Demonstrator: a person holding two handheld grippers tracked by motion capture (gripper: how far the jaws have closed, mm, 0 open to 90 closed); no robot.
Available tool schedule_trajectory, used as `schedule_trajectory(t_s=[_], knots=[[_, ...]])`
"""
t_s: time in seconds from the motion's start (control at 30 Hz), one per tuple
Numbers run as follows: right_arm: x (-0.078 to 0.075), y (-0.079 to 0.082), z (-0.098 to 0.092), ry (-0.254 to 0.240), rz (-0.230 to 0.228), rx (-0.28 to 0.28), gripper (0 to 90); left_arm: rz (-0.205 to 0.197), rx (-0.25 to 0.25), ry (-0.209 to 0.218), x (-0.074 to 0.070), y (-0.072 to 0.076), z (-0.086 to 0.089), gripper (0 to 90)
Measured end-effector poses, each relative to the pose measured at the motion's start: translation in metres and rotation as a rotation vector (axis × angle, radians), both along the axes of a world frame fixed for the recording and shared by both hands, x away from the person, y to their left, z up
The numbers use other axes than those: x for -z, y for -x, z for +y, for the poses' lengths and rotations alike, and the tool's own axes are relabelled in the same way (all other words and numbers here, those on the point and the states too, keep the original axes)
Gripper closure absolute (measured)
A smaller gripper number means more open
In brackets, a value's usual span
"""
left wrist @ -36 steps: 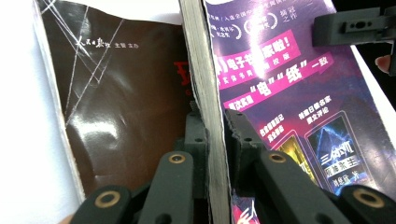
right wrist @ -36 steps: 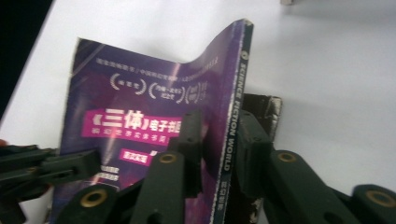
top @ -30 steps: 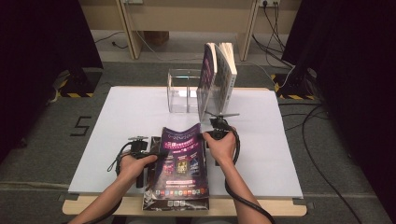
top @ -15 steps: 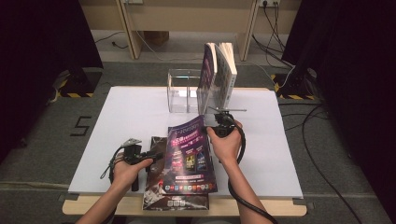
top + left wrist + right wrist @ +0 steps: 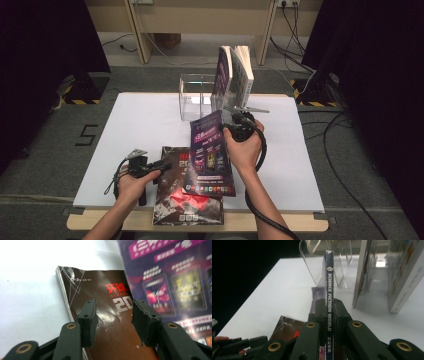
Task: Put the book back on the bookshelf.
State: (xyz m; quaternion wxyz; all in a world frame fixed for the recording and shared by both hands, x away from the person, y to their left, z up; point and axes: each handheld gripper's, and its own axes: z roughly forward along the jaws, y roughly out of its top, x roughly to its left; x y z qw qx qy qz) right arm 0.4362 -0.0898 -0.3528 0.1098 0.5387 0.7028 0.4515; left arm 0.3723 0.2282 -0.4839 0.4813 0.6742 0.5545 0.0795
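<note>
The room is dim, with dark curtains point(image 5: 45, 45) to either side, grey carpet point(image 5: 50, 125) on the floor marked with a "5", and cables trailing past pale furniture legs at the far end. On the carpet stands the worktop point(image 5: 150, 115), a wooden board covered by a white sheet, bare and smooth well to the left of both tongs.

Beyond the right tongs, at the far edge, a clear plastic rack point(image 5: 192, 95) holds two upright books point(image 5: 235, 75); in the right gripper view they stand just ahead and to the right of the jaws.

The purple magazine point(image 5: 210, 150) is lifted and tilted off the surface, pinched at its spine by the right tongs point(image 5: 236, 125), whose jaws are closed tight on it; that spine reads "SCIENCE FICTION WORLD" point(image 5: 329, 290) between the pads.

Below and to the left of it, a dark magazine point(image 5: 175, 195) lies flat at the near edge, directly under the left tongs point(image 5: 160, 164). Those jaws have just been opening and now stand apart over its cover point(image 5: 110, 315), with nothing gripped between them
</note>
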Motion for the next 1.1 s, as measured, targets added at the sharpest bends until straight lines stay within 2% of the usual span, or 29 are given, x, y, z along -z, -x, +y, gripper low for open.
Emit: schedule_trajectory(t_s=[0.07, 0.33, 0.6, 1.1], knots=[[-0.008, 0.001, 0.0, 0.013, -0.038, 0.01, 84.6, -0.005, -0.006, -0.002, 0.0, 0.0, 0.001, 53.3], [-0.031, 0.002, 0.0, 0.015, -0.115, 0.038, 84.6, -0.007, -0.014, -0.008, 0.002, 0.001, 0.002, 52.4], [-0.046, 0.0, 0.002, 0.017, -0.155, 0.047, 84.7, -0.011, -0.012, -0.01, 0.002, 0.0, 0.001, 52.3], [-0.065, -0.015, 0.006, -0.004, -0.231, 0.11, 84.6, -0.011, -0.006, -0.01, 0.003, 0.001, 0.0, 52.3]])
